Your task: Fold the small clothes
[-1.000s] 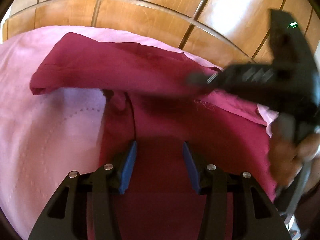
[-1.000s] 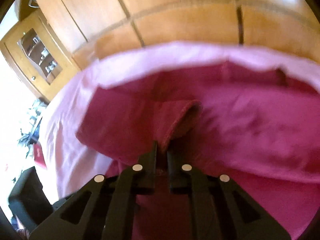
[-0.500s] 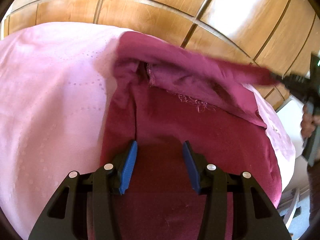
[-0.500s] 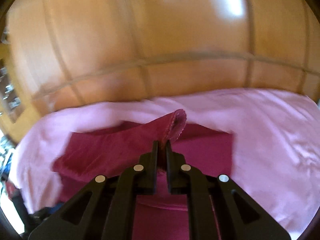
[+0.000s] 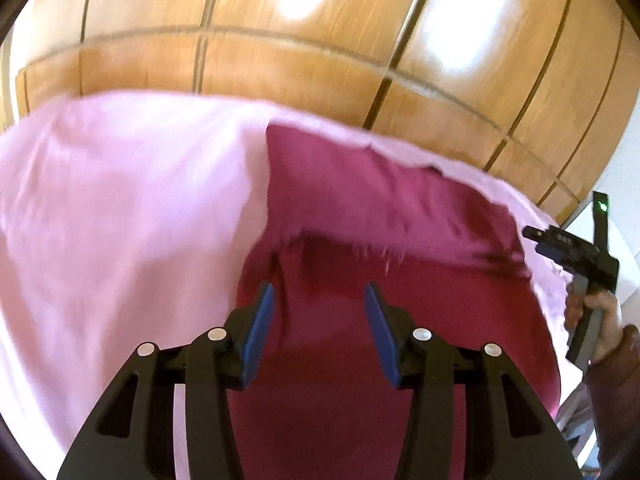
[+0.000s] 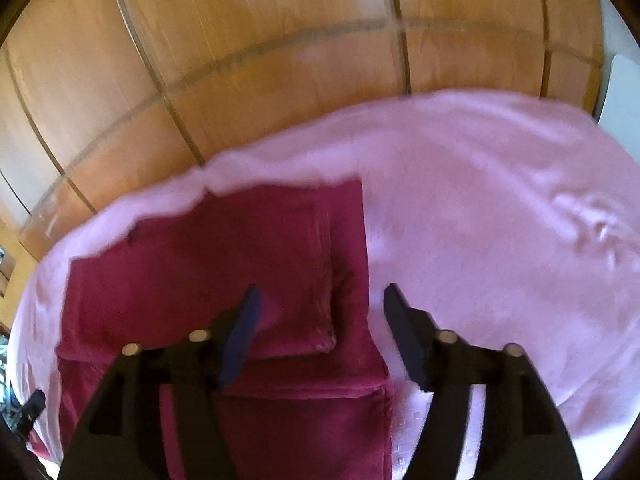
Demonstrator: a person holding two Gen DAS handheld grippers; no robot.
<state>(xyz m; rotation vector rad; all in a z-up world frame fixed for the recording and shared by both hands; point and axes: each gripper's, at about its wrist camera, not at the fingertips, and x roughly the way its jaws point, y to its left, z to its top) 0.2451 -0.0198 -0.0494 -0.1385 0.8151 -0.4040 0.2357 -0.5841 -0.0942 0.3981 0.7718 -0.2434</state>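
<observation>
A dark magenta garment [image 5: 400,320] lies on a pink cloth-covered surface [image 5: 120,220], with its far part folded back over itself as a flat band [image 5: 380,200]. My left gripper [image 5: 319,334] is open and empty, hovering over the garment's near part. My right gripper [image 6: 320,328] is open and empty above the garment [image 6: 224,256], over the folded sleeve's right edge [image 6: 344,280]. The right gripper also shows at the right edge of the left wrist view [image 5: 560,242], held by a hand.
A glossy wooden panelled wall [image 5: 320,40] runs close behind the surface's far edge. Bare pink cloth [image 6: 500,220] spreads to the right of the garment in the right wrist view. A white object [image 6: 624,92] stands at the far right.
My right gripper carried the sleeve across the garment, laid it down as a fold and opened, letting it go. My left gripper stayed open over the garment.
</observation>
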